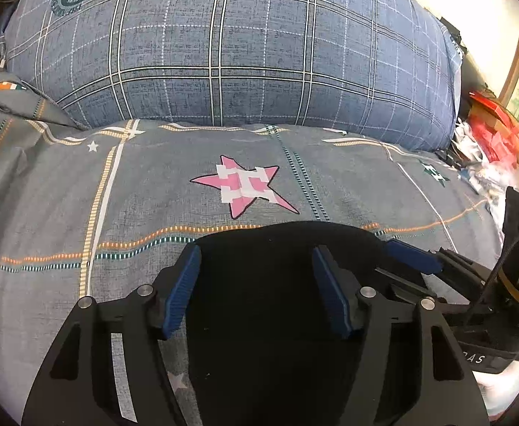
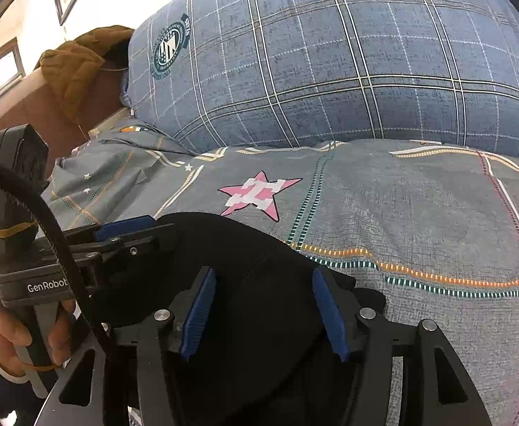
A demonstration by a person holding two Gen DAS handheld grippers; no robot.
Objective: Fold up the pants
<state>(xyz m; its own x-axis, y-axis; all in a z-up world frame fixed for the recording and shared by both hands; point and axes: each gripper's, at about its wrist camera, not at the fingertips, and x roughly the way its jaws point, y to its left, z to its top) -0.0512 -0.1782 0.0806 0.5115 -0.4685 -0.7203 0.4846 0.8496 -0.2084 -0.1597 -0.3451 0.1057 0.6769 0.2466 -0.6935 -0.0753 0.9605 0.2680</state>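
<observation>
The black pants (image 1: 270,284) lie on the grey patterned bed sheet (image 1: 64,195), their rounded far edge just short of a pink star print (image 1: 245,186). My left gripper (image 1: 255,259) is open, its blue-padded fingers spread over the black cloth. My right gripper (image 2: 263,284) is open too, standing over the same pants (image 2: 252,277). The right gripper also shows at the right of the left wrist view (image 1: 415,255). The left gripper, held in a hand, shows at the left of the right wrist view (image 2: 124,229).
A big blue plaid pillow (image 1: 241,42) lies across the bed behind the pants. Red boxes and clutter (image 1: 490,135) sit off the bed's right side. A brown jacket (image 2: 75,64) hangs over the headboard at the left.
</observation>
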